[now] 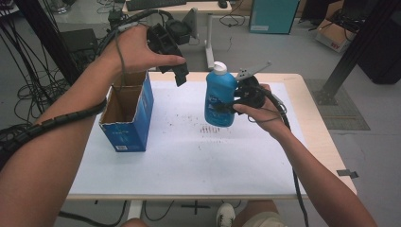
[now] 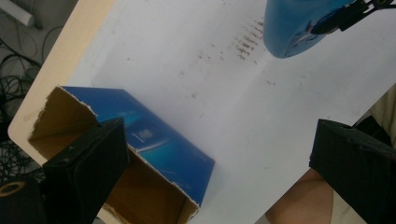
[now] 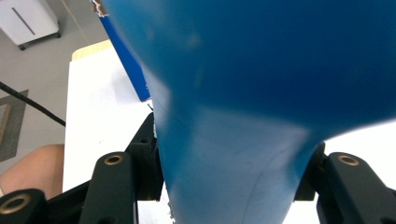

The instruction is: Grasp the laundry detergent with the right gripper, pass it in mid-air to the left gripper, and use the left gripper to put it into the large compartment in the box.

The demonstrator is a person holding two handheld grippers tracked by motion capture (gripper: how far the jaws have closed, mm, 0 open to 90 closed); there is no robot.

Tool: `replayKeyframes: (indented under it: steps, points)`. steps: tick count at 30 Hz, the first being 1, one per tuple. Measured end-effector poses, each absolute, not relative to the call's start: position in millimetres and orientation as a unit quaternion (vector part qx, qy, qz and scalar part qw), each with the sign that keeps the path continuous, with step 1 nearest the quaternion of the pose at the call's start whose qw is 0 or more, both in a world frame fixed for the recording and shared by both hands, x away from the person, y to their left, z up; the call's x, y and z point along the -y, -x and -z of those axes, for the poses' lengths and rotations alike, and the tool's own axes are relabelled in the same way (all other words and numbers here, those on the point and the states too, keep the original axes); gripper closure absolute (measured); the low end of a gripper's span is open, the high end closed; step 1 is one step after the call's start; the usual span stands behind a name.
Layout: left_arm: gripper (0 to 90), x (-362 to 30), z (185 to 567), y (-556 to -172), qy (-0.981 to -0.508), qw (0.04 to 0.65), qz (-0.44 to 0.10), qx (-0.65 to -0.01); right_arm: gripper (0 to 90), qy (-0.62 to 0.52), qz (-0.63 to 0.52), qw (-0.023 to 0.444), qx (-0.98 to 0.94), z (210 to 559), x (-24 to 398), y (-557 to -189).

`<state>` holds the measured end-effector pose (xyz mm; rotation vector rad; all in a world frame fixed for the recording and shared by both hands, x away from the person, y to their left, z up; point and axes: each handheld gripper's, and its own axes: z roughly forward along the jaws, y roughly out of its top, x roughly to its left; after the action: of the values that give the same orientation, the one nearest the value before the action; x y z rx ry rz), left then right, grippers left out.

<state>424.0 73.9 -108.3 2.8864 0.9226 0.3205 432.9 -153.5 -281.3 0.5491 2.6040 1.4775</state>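
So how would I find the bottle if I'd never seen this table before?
Look at the white table, then toward its right side, where the right gripper is clamped on the bottle and holds it upright just above the tabletop. It is shiny blue plastic with a white cap, rounded and closed, unlike the square, open-topped blue cardboard box standing to its left.

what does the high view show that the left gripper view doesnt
High view alone: the white cap of the blue bottle, both forearms, the whole right gripper shut on the bottle and lifting it off the table, and the floor with desks behind.

Left gripper view alone: the left gripper seen from behind, its black jaws wide apart and empty, above the box.

Both: the open blue cardboard box, the bottle's lower body, the speckled white tabletop.
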Motion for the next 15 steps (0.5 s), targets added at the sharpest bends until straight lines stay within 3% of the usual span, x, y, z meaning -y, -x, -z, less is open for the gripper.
replayKeyframes:
  steps: [15]
  points:
    - [4.6,-71,106,-421,-0.959,0.05,-0.105,-0.258,43.8,-0.109,-0.482,0.035,-0.869,287,102,-439]
